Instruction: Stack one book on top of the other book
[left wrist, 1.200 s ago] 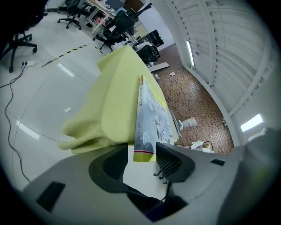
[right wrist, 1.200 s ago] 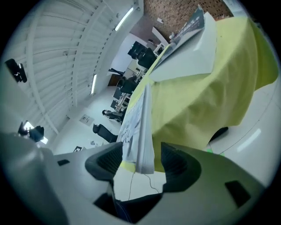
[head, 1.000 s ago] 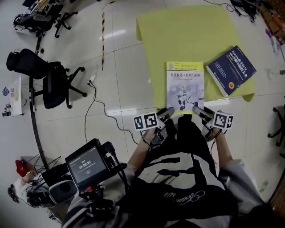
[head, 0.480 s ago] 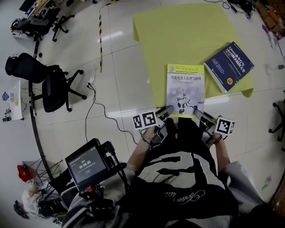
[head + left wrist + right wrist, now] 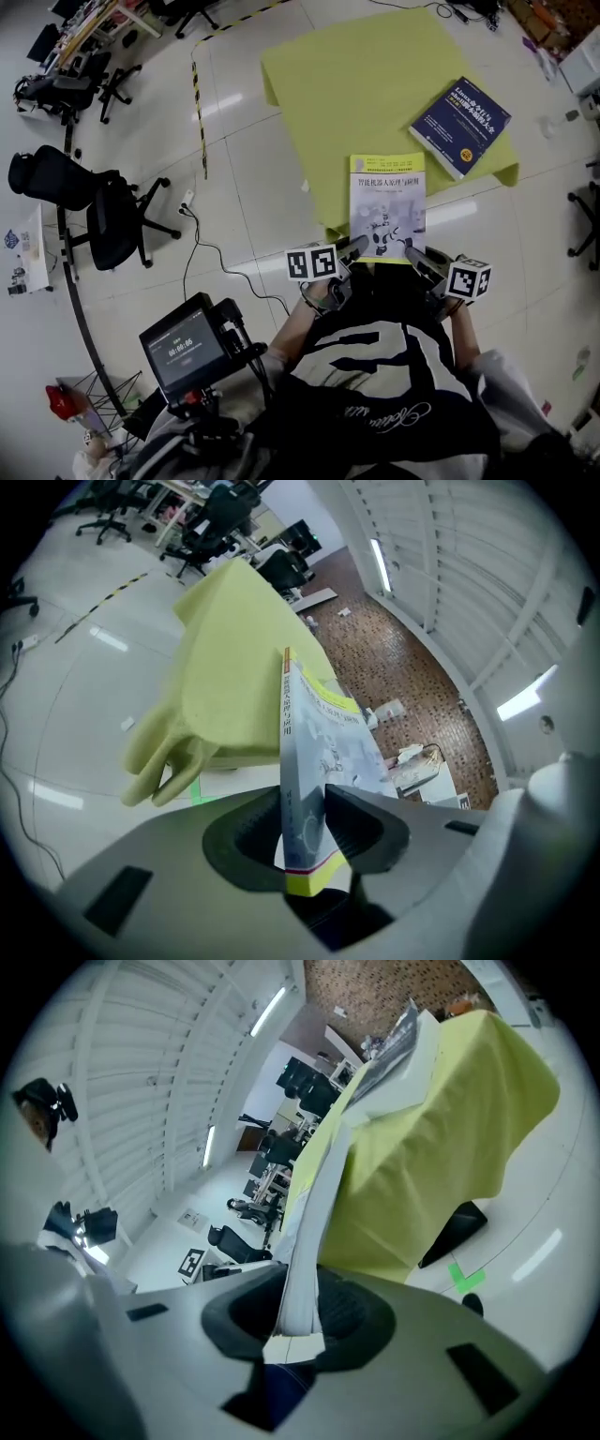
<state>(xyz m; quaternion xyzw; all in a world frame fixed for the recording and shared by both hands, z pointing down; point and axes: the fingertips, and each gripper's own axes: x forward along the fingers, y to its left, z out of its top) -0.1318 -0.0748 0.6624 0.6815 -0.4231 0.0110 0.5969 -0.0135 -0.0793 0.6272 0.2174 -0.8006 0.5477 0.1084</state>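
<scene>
A white and yellow book overhangs the near edge of the yellow cloth. My left gripper has the book's near left corner between its jaws, which are closing, and the pads look pressed on the covers. In the left gripper view the book stands on edge in the left gripper. My right gripper is shut on the near right corner. The right gripper view shows the book clamped in the right gripper. A dark blue book lies on the cloth's far right corner.
Black office chairs stand on the white floor at the left. A cable and a yellow-black tape line run left of the cloth. A device with a screen hangs at the person's left side.
Both grippers stood open at the book's near corners; they have closed onto them, the right one first. The book's near end has come up a little.
</scene>
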